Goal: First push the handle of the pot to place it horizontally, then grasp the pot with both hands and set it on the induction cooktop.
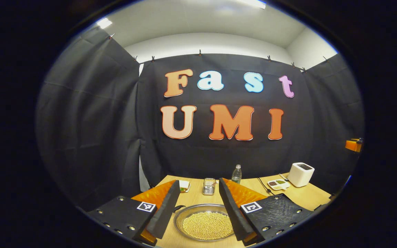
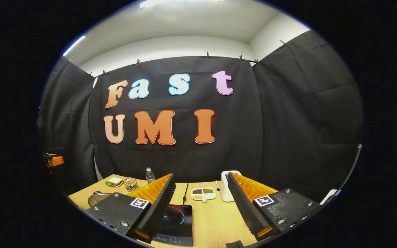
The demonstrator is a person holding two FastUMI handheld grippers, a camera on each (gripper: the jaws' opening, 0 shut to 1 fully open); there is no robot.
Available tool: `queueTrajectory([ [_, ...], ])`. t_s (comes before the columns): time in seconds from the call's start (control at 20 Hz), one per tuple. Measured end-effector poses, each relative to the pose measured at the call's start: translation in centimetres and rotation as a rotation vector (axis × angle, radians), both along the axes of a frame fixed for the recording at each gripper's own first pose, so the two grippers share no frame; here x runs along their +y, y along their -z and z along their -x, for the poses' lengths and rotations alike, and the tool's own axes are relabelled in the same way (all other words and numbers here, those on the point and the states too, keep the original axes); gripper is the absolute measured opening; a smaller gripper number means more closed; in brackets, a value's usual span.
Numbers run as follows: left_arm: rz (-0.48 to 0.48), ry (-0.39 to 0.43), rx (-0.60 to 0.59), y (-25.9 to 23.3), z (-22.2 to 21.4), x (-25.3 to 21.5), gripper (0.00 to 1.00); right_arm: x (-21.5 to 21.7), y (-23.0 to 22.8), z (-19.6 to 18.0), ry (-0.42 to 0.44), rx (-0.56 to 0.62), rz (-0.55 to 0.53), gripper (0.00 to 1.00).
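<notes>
The pot (image 1: 205,224) is a shallow metal pan full of pale beans, lying on the wooden table (image 1: 302,196) low in the left gripper view. My left gripper (image 1: 198,183) hangs open above it, one finger over each side of the rim. A dark bit of the handle (image 1: 178,207) peeks out beside the left finger. The black induction cooktop (image 2: 175,220) lies below my right gripper (image 2: 201,177), which is open and holds nothing. The pot's rim (image 2: 97,198) shows left of the cooktop in the right gripper view.
At the back of the table stand a water bottle (image 1: 236,174), a metal mesh holder (image 1: 209,186), a small plate of food (image 1: 184,186), a divided dish (image 2: 203,193) and a white appliance (image 2: 226,186). A cable (image 2: 185,193) runs back from the cooktop.
</notes>
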State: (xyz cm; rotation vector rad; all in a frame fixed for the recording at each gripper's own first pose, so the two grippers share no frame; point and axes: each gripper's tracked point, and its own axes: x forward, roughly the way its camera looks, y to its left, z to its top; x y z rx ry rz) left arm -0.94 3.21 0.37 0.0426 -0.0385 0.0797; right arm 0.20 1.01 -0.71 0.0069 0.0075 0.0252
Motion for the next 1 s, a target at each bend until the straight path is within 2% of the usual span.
queueTrajectory([
  [0.4, -0.007, 0.062, 0.001, 0.6, 0.3, -1.9, 0.75, 0.6, 1.3, -0.1, -0.027, 0.027, -0.015, 0.95],
  [0.45, -0.019, 0.076, -0.007, 0.4, 0.5, -2.3, 0.81, 0.6, 1.5, -0.2, -0.028, 0.033, -0.017, 0.95],
  [0.55, -0.038, 0.102, -0.009, 0.4, 0.3, -2.8, 0.69, 0.6, 1.8, -0.3, -0.029, 0.042, -0.020, 0.95],
  [0.65, -0.056, 0.118, 0.007, 1.1, 0.4, -3.2, 0.70, 0.6, 2.0, -0.4, -0.026, 0.040, -0.017, 0.95],
  [0.75, -0.065, 0.149, 0.027, 1.7, 0.2, -3.8, 0.58, 0.4, 2.0, -0.6, -0.020, 0.037, -0.011, 0.95],
  [0.8, -0.055, 0.158, 0.041, 2.2, 0.1, -4.1, 0.46, 0.4, 2.1, -0.6, -0.018, 0.036, -0.008, 0.95],
  [0.85, -0.043, 0.172, 0.051, 2.5, -0.1, -4.2, 0.44, 0.4, 2.1, -0.6, -0.017, 0.035, -0.005, 0.95],
  [0.9, -0.037, 0.174, 0.058, 2.6, -0.2, -4.2, 0.41, 0.4, 2.1, -0.6, -0.016, 0.033, -0.003, 1.00],
  [0.95, -0.039, 0.182, 0.062, 2.7, -0.1, -4.4, 0.36, 0.4, 2.0, -0.6, -0.016, 0.031, -0.001, 0.95],
  [1.0, -0.043, 0.184, 0.065, 2.9, -0.3, -4.2, 0.18, 0.4, 2.0, -0.6, -0.015, 0.030, 0.002, 0.95],
])
